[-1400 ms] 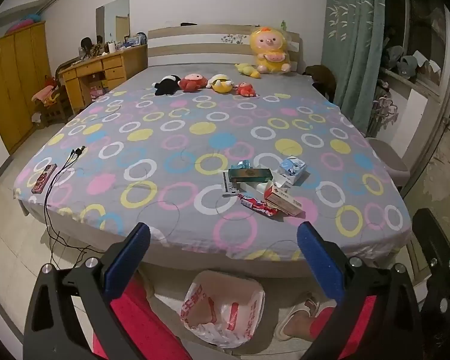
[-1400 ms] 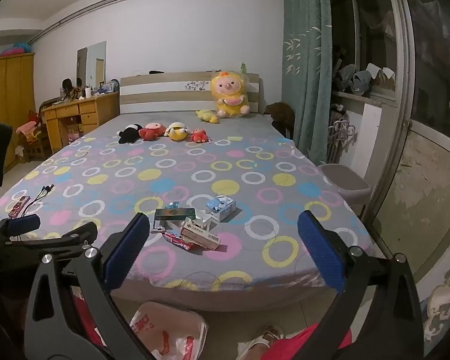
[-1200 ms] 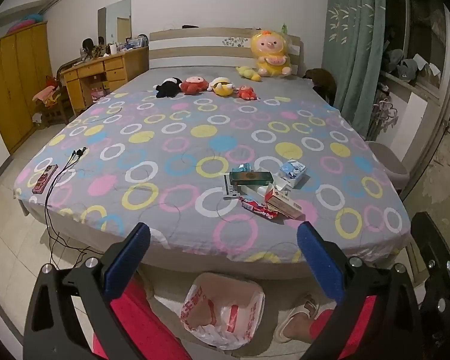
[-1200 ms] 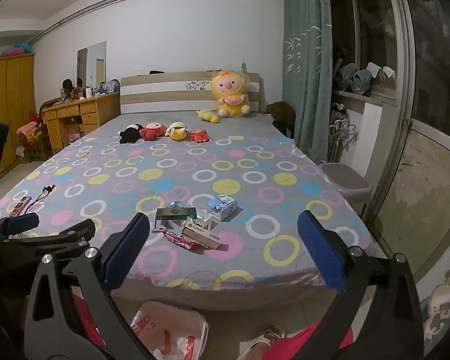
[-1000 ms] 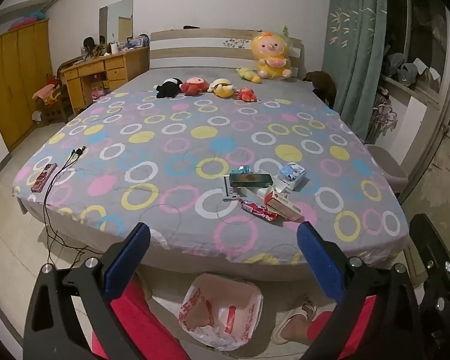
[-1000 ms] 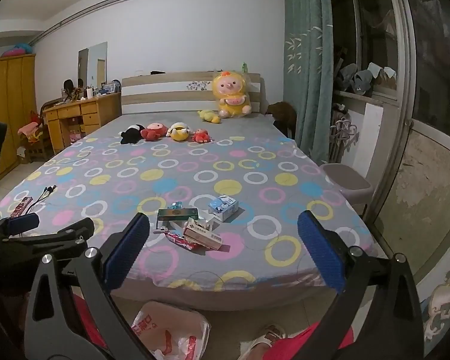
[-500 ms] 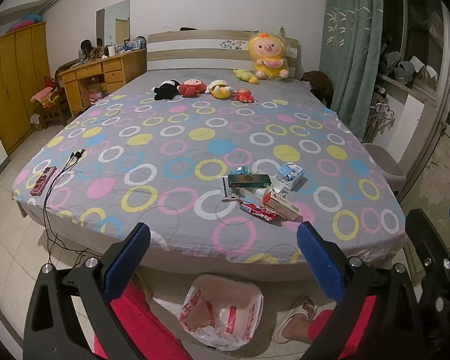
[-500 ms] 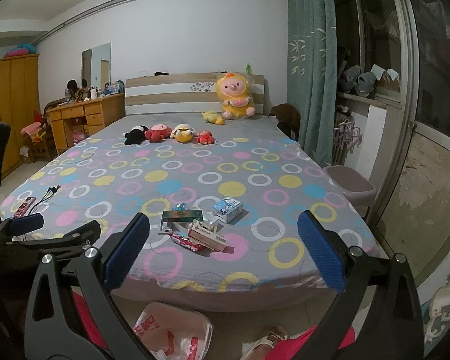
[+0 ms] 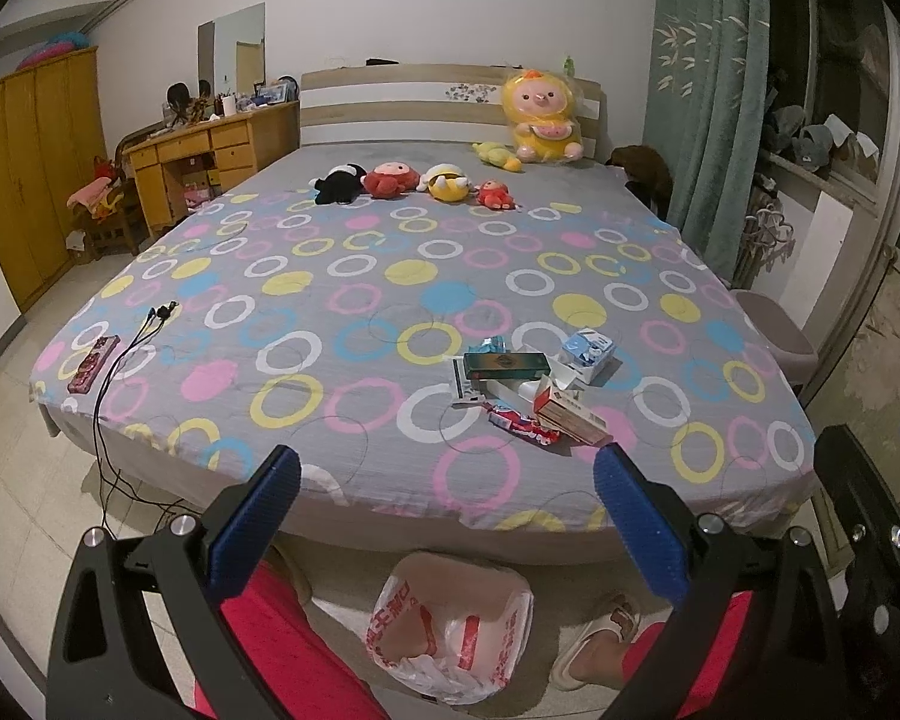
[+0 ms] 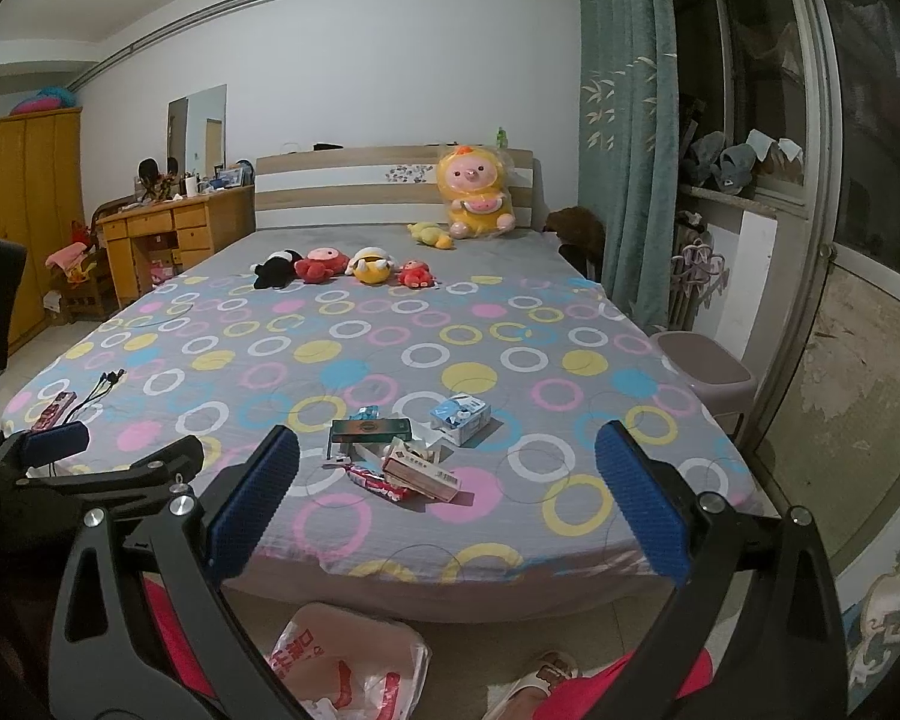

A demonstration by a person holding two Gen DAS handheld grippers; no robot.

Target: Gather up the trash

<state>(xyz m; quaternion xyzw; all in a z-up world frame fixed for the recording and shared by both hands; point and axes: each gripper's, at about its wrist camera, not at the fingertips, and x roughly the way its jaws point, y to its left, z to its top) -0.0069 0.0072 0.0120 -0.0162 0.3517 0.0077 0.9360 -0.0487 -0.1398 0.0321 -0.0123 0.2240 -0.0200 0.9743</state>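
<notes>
A small heap of trash lies near the foot of the bed: a dark green box (image 9: 506, 365), a blue and white carton (image 9: 588, 348), a tan box (image 9: 570, 417) and a red wrapper (image 9: 521, 425). The heap also shows in the right wrist view, with the green box (image 10: 371, 429) and tan box (image 10: 421, 471). A white plastic bag with red print (image 9: 450, 630) stands open on the floor below the bed's foot. My left gripper (image 9: 447, 531) is open and empty, held above the bag. My right gripper (image 10: 447, 507) is open and empty, short of the bed's edge.
Several plush toys (image 9: 414, 180) lie near the headboard. A phone (image 9: 93, 363) with cables lies at the bed's left corner. A wooden desk (image 9: 204, 162) and wardrobe (image 9: 30, 168) stand at left. A grey stool (image 10: 705, 369) and curtain (image 10: 627, 120) stand at right.
Both grippers have drifted slightly back and up from the bed, so the view is a little wider. Nothing on the bed has moved.
</notes>
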